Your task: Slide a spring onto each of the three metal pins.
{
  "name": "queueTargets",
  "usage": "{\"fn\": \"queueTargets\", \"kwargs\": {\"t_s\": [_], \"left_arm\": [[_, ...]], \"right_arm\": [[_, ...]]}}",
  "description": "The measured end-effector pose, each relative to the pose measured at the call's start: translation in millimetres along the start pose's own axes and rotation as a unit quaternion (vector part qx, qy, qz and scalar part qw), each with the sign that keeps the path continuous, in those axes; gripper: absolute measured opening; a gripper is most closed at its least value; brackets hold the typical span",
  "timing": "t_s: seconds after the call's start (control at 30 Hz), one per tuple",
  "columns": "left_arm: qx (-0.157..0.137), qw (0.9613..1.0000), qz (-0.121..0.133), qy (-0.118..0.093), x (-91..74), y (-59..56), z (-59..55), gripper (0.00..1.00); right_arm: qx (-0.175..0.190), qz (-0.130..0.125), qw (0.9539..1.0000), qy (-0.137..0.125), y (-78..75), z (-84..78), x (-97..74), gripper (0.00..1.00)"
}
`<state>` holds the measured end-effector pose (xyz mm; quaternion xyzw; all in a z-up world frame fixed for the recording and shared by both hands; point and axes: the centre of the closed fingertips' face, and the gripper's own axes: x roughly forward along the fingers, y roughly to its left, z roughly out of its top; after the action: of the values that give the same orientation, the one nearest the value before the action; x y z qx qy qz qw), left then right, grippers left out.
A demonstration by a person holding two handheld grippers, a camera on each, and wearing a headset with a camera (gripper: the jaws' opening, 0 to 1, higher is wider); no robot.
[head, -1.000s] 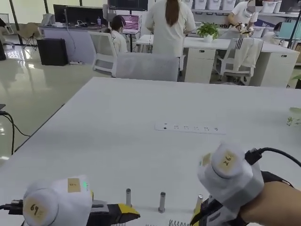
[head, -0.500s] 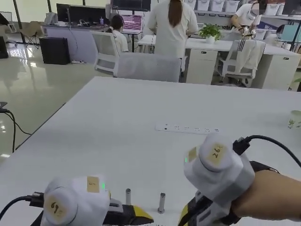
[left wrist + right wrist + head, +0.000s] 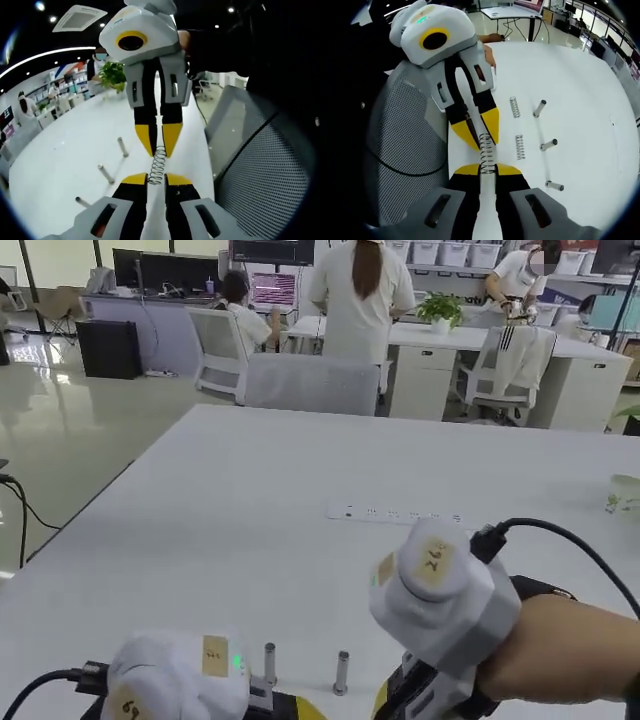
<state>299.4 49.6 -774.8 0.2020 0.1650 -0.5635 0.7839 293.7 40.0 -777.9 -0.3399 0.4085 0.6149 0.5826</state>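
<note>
One spring (image 3: 158,165) is stretched between my two grippers above the near table edge. In the left gripper view, my left gripper (image 3: 156,179) is shut on its near end and my right gripper (image 3: 160,145) comes down from above, shut on the far end. The right gripper view shows the same spring (image 3: 486,150), running from my right gripper (image 3: 487,170) to my left gripper (image 3: 481,136). Three short metal pins (image 3: 539,108) (image 3: 548,145) (image 3: 554,186) stand bare on the white table. Two pins (image 3: 270,662) (image 3: 342,672) show in the head view.
Two loose springs (image 3: 514,107) (image 3: 520,146) lie on the table beside the pins. A white power strip (image 3: 395,513) lies mid-table. A grey chair back (image 3: 312,383) stands at the far edge, with people and desks beyond. A mesh chair (image 3: 405,130) is close behind the grippers.
In the head view both grippers have closed in toward each other, the left one moving right and the right one moving left. The pins have stayed put.
</note>
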Motion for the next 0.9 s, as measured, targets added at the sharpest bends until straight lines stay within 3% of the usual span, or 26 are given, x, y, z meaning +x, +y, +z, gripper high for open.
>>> {"fn": "queueTargets", "kwargs": {"t_s": [0.3,0.9], "left_arm": [[-0.003,1.0,0.002,0.001,1.2,0.4,-0.5,0.03],[-0.021,0.9993,0.022,-0.023,-4.0,7.5,7.9,0.02]], "right_arm": [[0.014,-0.001,0.9996,-0.024,0.8,10.5,-13.7,0.07],[-0.023,-0.027,0.9965,-0.076,-0.1,40.6,-28.1,0.08]]}}
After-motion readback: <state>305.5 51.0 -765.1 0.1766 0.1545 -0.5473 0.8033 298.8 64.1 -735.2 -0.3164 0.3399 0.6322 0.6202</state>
